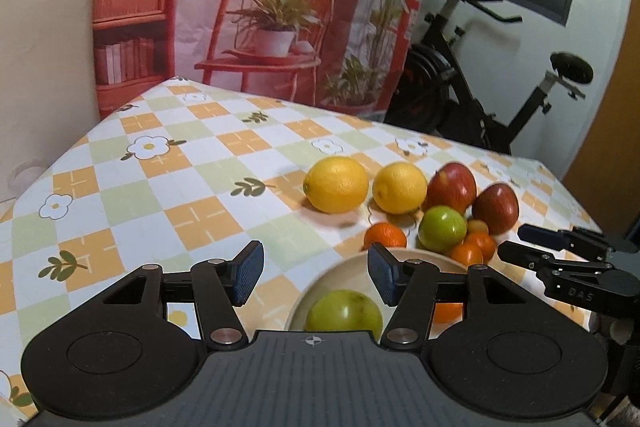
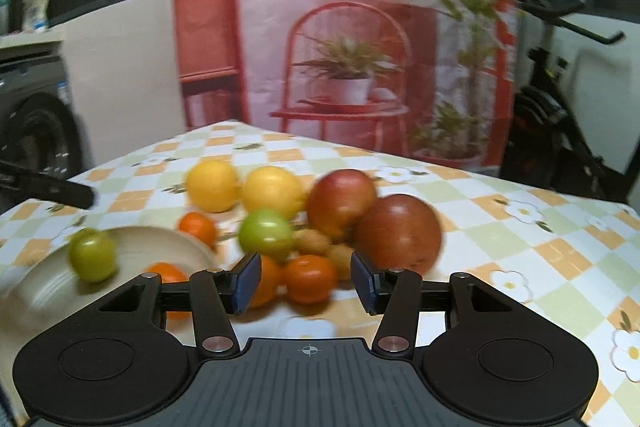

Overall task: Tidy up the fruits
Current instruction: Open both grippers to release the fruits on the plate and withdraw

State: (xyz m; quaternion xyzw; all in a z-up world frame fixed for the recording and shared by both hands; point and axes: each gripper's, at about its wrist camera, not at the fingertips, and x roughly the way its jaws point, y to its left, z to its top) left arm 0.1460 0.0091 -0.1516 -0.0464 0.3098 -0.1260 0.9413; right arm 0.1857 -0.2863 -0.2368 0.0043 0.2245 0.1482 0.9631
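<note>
A beige bowl (image 1: 344,267) holds a green apple (image 1: 344,311) and an orange (image 1: 448,311); it also shows in the right wrist view (image 2: 160,243). Behind it lie two lemons (image 1: 336,185), two red apples (image 1: 452,187), a green apple (image 1: 442,229) and several small oranges (image 1: 385,235). My left gripper (image 1: 316,277) is open and empty above the bowl's near rim. My right gripper (image 2: 306,281) is open and empty, just in front of a small orange (image 2: 310,277) in the fruit pile; it also shows at the right of the left wrist view (image 1: 520,241).
The table has a checked flower-print cloth (image 1: 160,187). A printed backdrop (image 1: 280,7) hangs behind the far edge. An exercise bike (image 1: 480,87) stands beyond the table's right corner. A washing machine (image 2: 36,115) is at the far left.
</note>
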